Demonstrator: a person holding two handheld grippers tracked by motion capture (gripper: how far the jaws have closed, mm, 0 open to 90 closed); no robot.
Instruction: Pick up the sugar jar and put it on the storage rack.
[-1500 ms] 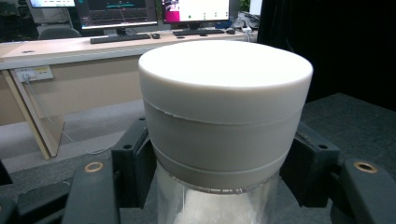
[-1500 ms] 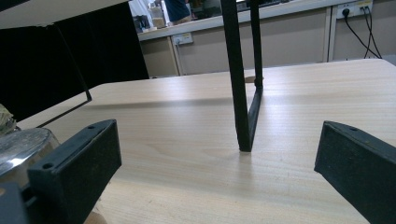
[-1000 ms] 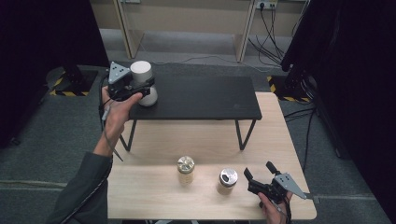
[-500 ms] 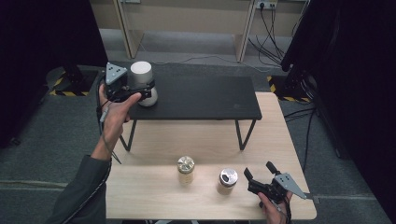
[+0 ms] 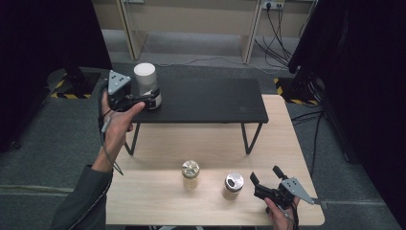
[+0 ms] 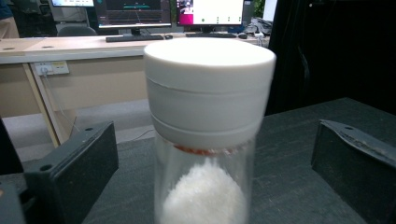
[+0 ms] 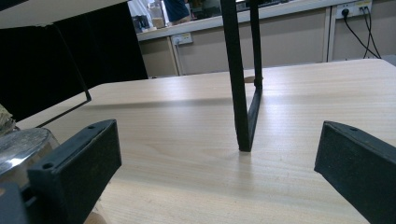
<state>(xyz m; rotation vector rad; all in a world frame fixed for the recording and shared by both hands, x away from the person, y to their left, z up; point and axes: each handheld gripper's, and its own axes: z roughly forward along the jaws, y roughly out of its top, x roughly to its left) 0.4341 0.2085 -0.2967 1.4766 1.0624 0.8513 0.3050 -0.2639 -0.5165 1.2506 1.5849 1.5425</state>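
Up on the black shelf, the white-capped jar (white grains inside) stands upright between the left gripper's jaws, just opened clear of it, while the right gripper rests open on the wooden table.

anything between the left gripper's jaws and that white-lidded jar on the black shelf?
Nothing visible. The white-lidded jar stands upright between the left gripper's jaws, which have just been opening. There is a clear gap on each side, the pads off the glass. It rests on the black shelf.
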